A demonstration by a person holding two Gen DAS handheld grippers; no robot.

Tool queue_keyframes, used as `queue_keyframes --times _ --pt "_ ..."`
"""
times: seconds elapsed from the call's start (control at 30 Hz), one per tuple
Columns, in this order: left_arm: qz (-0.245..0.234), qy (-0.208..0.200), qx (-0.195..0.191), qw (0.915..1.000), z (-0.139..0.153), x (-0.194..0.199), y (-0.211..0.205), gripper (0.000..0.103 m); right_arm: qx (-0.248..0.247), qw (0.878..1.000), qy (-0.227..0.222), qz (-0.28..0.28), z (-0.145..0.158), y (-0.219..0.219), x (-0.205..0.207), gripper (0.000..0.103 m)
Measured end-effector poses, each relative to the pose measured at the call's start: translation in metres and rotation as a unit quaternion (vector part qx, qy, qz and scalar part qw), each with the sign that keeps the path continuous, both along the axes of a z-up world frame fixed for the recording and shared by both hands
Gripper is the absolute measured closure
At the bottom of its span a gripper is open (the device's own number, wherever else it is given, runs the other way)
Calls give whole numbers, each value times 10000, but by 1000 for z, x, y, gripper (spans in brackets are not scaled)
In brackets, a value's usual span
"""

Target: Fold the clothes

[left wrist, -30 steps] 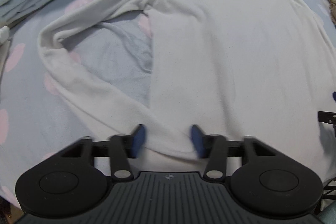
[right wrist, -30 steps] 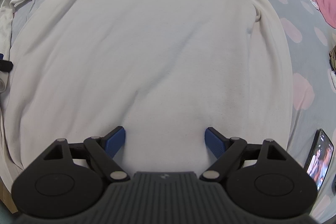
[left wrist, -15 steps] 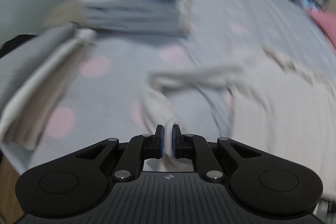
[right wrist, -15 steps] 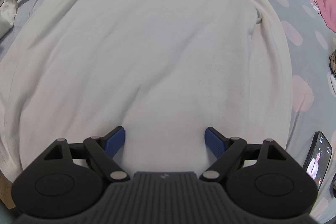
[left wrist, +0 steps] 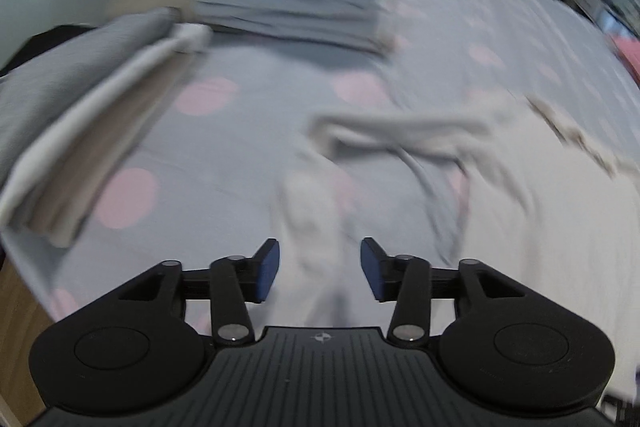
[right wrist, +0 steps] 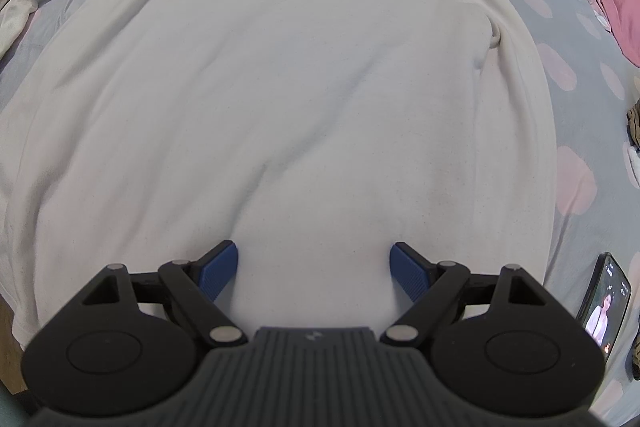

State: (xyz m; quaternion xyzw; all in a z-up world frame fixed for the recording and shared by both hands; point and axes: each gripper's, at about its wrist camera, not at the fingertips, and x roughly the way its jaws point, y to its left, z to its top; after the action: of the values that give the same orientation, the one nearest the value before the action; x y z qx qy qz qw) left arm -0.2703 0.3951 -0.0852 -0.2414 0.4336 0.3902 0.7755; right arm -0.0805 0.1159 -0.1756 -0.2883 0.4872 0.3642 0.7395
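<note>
Grey bedsheet with pink spots carries a cream sweater, its left sleeve running lengthwise between the just-opened left tool, nearer than the open right tool.

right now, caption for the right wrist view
Open right gripper poised over a cream sweater spread flat on the bed.
</note>
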Motion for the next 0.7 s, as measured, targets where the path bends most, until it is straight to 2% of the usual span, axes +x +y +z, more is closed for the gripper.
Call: queue_keyframes --times 0.13,0.33,0.47,0.53,0.7 --pt "-804 237 7 9965 -12 21 -28 60 -60 10000 62 24 1 -1 -2 17" --pt "-1574 470 115 9864 -18 48 -54 60 56 9998 162 -94 19 -15 13 19" --pt "-1725 482 176 9837 -18 58 -59 58 259 9977 80 -623 38 -39 42 20" --pt "-1739 497 146 9834 -20 62 -59 57 321 9946 58 -986 45 -56 62 27" --pt "-1777 517 111 9827 -23 73 -59 57 398 9841 176 -1721 51 -85 109 34"
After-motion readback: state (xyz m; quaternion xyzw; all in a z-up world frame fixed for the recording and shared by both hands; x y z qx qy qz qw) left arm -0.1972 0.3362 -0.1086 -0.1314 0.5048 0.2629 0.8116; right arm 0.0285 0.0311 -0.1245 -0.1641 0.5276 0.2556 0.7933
